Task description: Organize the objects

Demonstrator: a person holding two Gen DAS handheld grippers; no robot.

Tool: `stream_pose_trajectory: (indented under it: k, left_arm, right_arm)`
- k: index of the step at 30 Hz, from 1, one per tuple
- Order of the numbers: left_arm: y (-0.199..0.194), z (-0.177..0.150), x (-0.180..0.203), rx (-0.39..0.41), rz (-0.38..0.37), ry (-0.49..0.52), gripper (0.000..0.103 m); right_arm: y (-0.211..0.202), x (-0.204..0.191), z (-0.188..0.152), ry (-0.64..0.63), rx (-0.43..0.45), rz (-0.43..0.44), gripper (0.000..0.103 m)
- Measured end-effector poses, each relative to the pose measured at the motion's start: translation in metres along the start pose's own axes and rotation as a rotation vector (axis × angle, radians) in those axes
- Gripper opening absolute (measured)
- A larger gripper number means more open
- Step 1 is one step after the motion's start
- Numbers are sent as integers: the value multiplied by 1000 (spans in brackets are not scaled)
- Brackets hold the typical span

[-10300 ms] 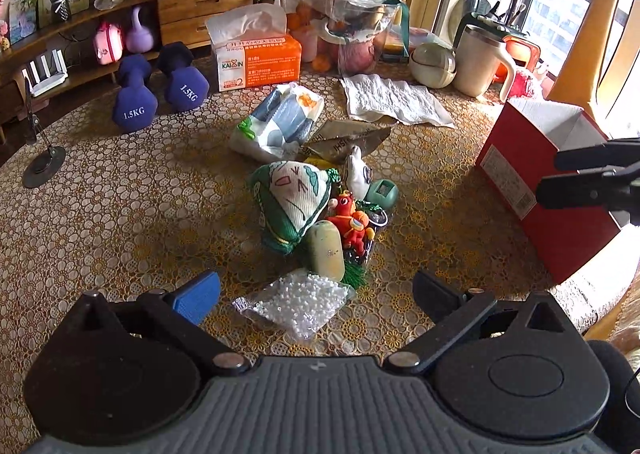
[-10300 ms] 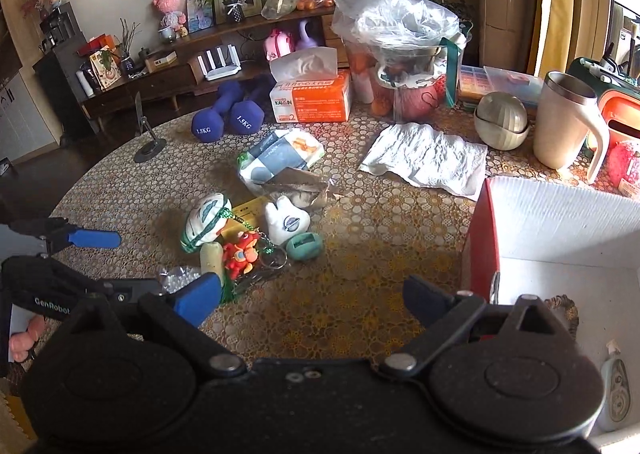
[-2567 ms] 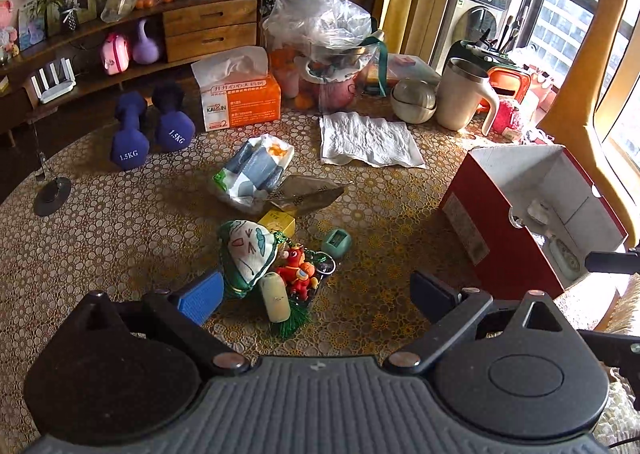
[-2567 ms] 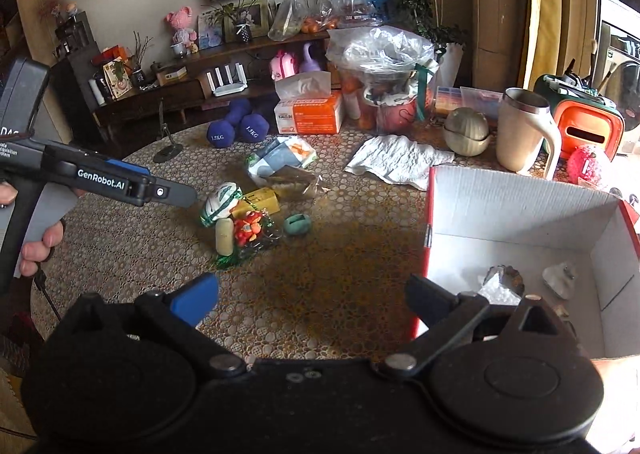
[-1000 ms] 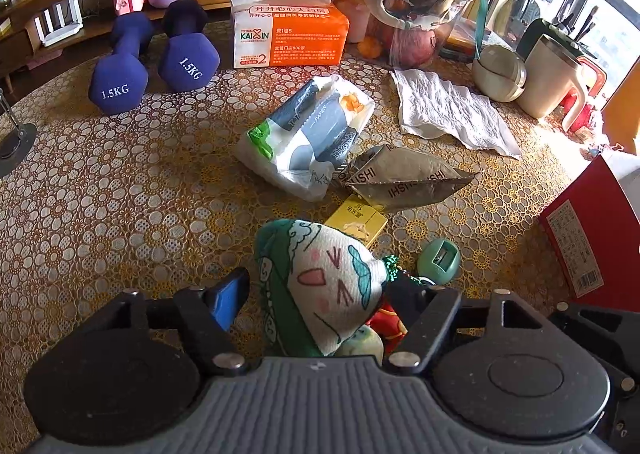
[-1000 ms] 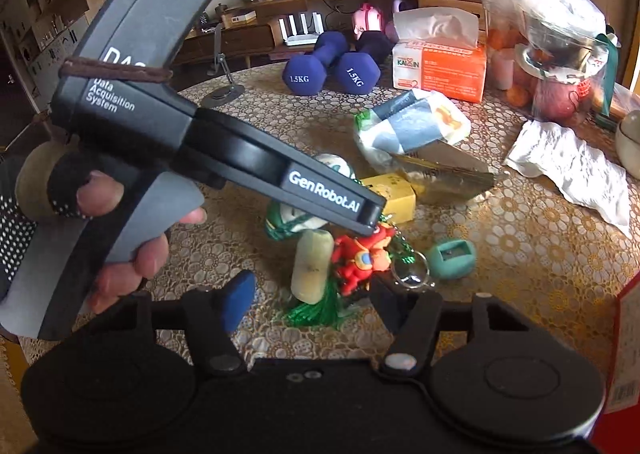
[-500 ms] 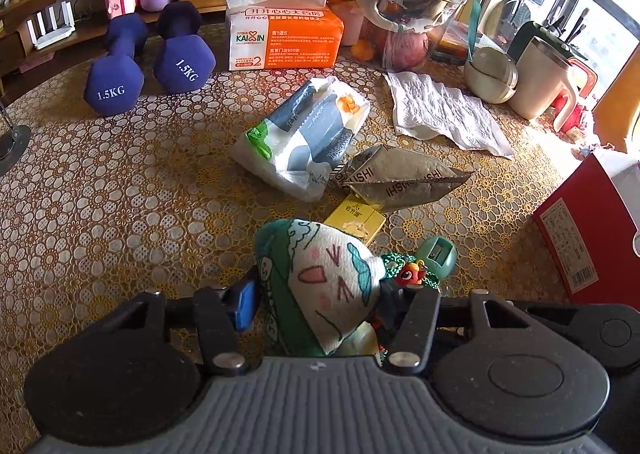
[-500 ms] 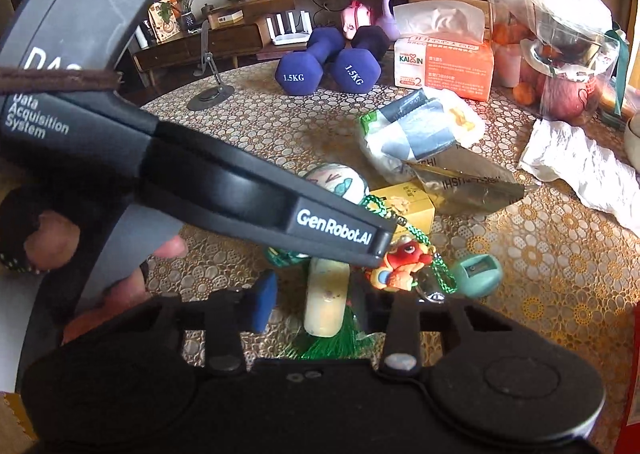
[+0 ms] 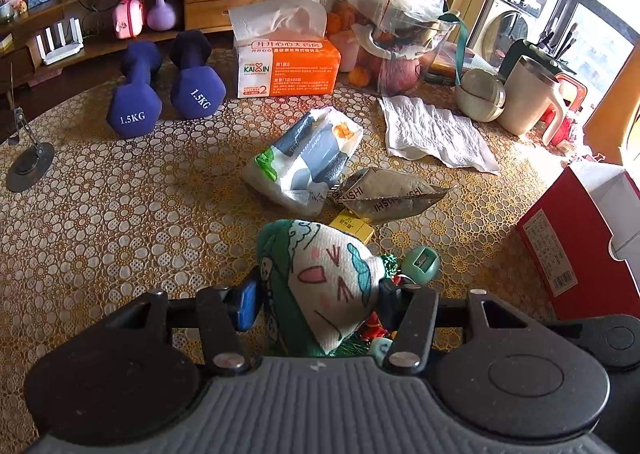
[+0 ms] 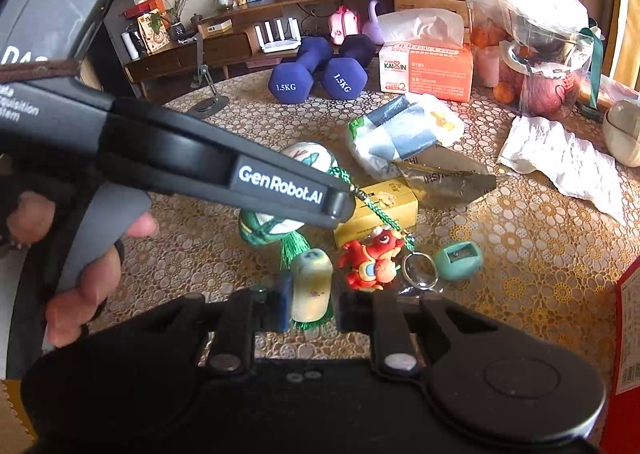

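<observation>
L gripper [image 9: 318, 294] is clamped on the green-and-white plush pouch [image 9: 324, 278]; both fingers press its sides, blue pad on the left finger showing. Pouch's lower part is hidden behind the gripper body. In the R wrist view the same gripper's arm crosses the frame and covers the pouch's middle, so only its top and its green bottom w/ tassel show.

R gripper [image 10: 312, 304] has its fingers closed in tight on the cream capsule-shaped item [image 10: 311, 286]; contact on the left pad looks firm, right pad side is dark & hard to read. Green fringe pokes out under the capsule. Whether either item is lifted off the table [image 9: 120, 214] can't be judged.

Just right of the capsule: red dragon keychain [image 10: 370, 260] w/ metal ring, then the teal sharpener [image 10: 458, 258]. Behind them a yellow box [image 10: 380, 206], partly covered by the green cord. Farther back, a crumpled foil pouch [image 9: 390, 200] and a wipes pack [image 9: 310, 160], touching.

Far side: two blue dumbbells [image 9: 164, 88] at left, orange tissue box [image 9: 288, 66] centre, fruit under a plastic bag [image 9: 394, 10], contents blurry. Paper towel [image 9: 434, 138] & cream mug [image 9: 528, 98] at right. Red box [image 9: 576, 250] at the right edge is cut off; its inside isn't visible.
</observation>
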State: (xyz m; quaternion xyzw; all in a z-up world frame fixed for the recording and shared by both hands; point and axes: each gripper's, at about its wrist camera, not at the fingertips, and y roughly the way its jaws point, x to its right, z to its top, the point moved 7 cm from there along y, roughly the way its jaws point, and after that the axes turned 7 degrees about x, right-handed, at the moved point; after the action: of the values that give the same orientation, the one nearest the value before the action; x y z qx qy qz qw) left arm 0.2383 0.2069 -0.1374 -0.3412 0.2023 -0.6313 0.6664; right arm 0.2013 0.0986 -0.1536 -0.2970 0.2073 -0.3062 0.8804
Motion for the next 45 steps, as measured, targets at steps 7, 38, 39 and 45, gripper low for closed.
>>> stream_pose_trajectory:
  k: [7, 38, 39, 45]
  left_arm:
    - [-40, 7, 17, 29, -17, 33, 55]
    - [-117, 17, 224, 41, -198, 279, 55]
    - [-115, 15, 227, 36, -206, 279, 55]
    - [-103, 11, 220, 21, -167, 270, 55]
  right_arm:
    - [-55, 2, 6, 26, 59, 19, 18]
    - [-252, 147, -2, 149, 265, -192, 17]
    - [-254, 154, -7, 166, 258, -198, 17]
    - [-254, 171, -23, 187, 201, -173, 17]
